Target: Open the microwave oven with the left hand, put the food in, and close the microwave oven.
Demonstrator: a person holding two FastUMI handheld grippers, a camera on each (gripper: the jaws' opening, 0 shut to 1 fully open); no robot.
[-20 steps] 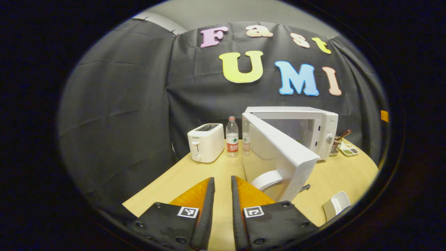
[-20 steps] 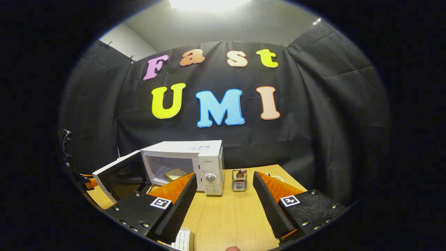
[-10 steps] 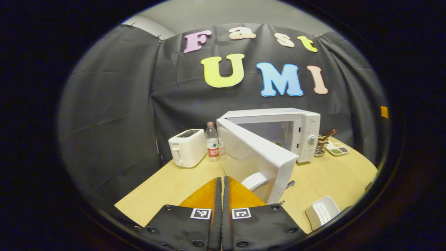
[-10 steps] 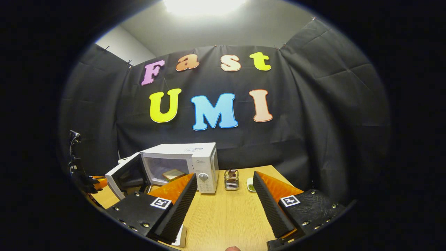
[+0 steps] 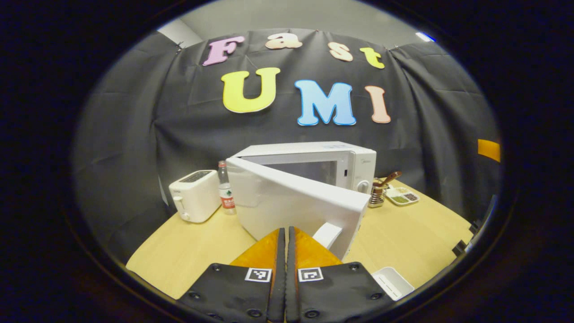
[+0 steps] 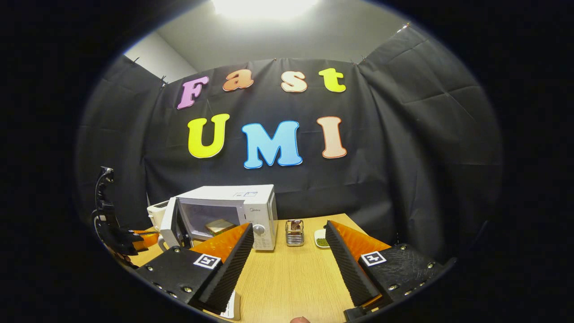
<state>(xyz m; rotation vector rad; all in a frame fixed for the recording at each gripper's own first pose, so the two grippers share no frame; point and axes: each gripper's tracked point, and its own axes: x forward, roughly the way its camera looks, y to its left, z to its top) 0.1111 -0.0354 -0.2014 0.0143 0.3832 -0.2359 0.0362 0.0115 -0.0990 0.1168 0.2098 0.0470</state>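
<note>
**Inspector A:** Although the microwave oven (image 6: 233, 214) stands at the back of the wooden table (image 6: 291, 282), its door (image 5: 293, 204) is ajar, swung partway toward the cavity. What sits inside?

**Inspector B:** In the right gripper view, a flat tan piece of food (image 6: 218, 225) lies on the cavity floor. What kind of food it is cannot be told.

**Inspector A:** State of the tongs?

**Inspector B:** The left gripper (image 5: 285, 244) has its fingers pressed together with nothing between them, tips just before the outer face of the door, beside the door handle (image 5: 327, 235); contact cannot be confirmed. The right gripper (image 6: 287, 242) is spread wide and empty, above the table, well apart from the oven.

**Inspector A:** Other containers?

**Inspector B:** A wire basket (image 6: 294, 233) right of the oven holds small items, too small to identify, with a brown handle sticking out in the left gripper view. Beside it, a divided dish (image 5: 402, 196) carries green and dark contents. A white tray (image 5: 392, 282) at the near edge looks empty. A white toaster (image 5: 194, 195) and a water bottle (image 5: 225, 188) stand left of the oven.
</note>
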